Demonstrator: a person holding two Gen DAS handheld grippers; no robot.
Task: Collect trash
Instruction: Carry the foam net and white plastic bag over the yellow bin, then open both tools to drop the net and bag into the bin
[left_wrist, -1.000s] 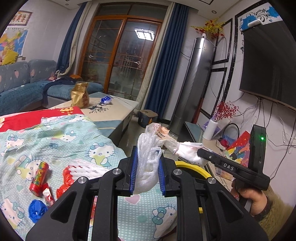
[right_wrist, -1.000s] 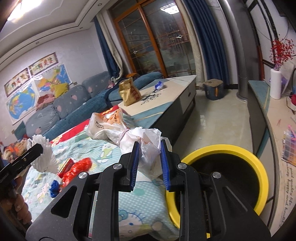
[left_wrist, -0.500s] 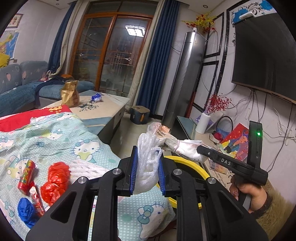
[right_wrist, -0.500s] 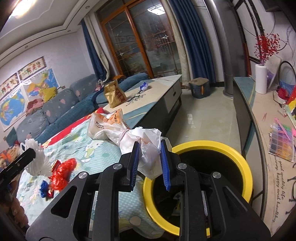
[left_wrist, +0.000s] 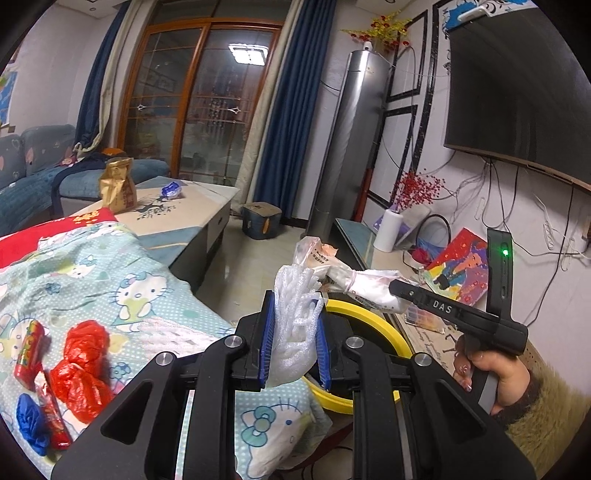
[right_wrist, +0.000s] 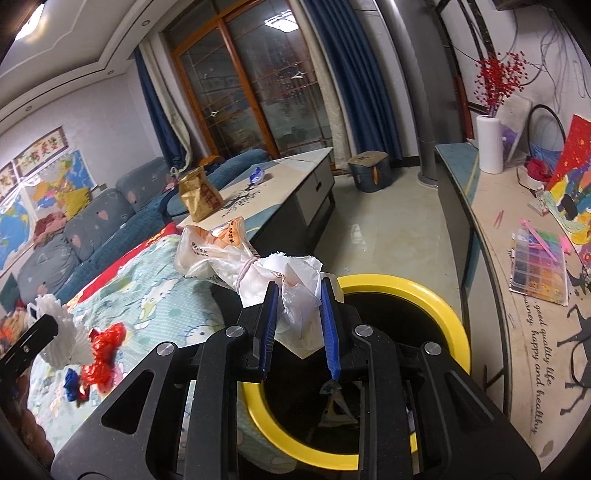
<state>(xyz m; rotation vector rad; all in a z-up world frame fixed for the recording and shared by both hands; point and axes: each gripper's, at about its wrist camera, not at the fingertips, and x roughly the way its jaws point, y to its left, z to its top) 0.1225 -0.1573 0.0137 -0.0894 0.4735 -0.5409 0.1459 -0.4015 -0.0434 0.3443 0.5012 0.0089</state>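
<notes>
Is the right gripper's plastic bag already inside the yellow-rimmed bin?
No, the white plastic bag is clamped in the right gripper, above the yellow-rimmed bin.

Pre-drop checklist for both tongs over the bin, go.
1. Right tongs shut on the crumpled white plastic bag: ok.
2. Bag over the mouth of the yellow-rimmed black bin: ok at the tongs; its far end, printed orange, overhangs the Hello Kitty blanket: not ok.
3. Left tongs shut on the white foam fruit net: ok.
4. Net over the bin: cannot tell, rim mostly hidden.
5. Room in the bin: ok, some trash at the bottom.
6. Red plastic wad left on the blanket: not ok.
</notes>
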